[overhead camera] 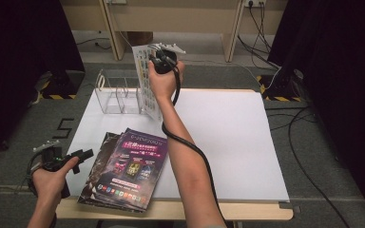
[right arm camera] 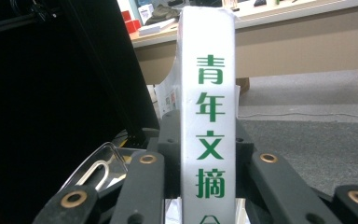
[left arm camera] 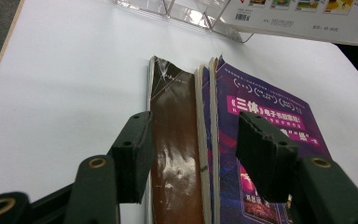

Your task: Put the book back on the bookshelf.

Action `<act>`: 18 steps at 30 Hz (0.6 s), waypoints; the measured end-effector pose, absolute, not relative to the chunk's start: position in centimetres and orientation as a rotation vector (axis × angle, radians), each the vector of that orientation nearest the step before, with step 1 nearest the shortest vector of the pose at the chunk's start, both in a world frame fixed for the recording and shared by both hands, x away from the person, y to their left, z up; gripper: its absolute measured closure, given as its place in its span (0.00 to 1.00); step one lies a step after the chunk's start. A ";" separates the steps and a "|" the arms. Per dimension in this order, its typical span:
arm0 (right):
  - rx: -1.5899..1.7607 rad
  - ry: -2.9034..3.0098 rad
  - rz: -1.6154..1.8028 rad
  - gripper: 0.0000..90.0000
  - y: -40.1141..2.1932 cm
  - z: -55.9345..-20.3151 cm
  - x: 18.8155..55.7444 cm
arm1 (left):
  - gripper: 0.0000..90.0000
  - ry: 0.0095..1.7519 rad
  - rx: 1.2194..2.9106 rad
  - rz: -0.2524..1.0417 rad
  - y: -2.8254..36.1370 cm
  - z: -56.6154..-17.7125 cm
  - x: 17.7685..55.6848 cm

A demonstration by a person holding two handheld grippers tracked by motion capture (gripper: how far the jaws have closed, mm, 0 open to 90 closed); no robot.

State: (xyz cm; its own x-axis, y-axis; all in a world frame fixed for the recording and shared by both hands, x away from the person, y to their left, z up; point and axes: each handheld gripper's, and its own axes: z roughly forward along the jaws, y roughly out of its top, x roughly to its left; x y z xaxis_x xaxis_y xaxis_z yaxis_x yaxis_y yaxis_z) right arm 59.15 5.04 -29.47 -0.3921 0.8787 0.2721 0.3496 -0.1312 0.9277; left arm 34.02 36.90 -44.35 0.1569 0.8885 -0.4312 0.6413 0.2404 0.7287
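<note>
The right gripper (overhead camera: 160,59) is clamped on the spine of a thick white-covered magazine (overhead camera: 145,78), holding it upright above the far left part of the white tabletop (overhead camera: 228,142), its lower edge just beside a clear acrylic rack with dividers (overhead camera: 116,95). The rack stands directly under and left of the magazine. At the near left edge lies a fanned stack of glossy purple and dark magazines (overhead camera: 128,168), well apart from the rack.

The left gripper (overhead camera: 78,156) hovers just beside that stack, its jaws spread wide with nothing between the pads. The left gripper view shows it lined up with the stack's spines (left arm camera: 200,140); whether a jaw touches the paper is hard to tell.

The right gripper view shows green characters on the white spine (right arm camera: 209,130) and a curved corner of the rack (right arm camera: 98,163) below.
</note>
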 end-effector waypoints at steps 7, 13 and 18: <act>1.375 1.671 1.542 0.82 5.1 -29.3 59.9 | 0.50 1.564 1.474 0.326 36.9 -44.4 34.0; 1.394 1.671 1.529 0.82 5.3 -29.5 60.5 | 0.50 1.568 1.472 0.321 37.1 -44.5 34.0; 1.393 1.669 1.525 0.82 5.6 -29.8 60.9 | 0.50 1.572 1.473 0.320 37.2 -44.6 34.0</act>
State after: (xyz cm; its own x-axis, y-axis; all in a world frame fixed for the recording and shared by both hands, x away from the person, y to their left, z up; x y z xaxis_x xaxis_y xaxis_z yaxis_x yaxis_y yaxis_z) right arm 60.93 5.58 -29.81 -0.3656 0.8895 0.2742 0.3528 -0.1402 0.9251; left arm 34.03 37.19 -44.59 0.1480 0.8873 -0.4368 0.6456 0.2480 0.7223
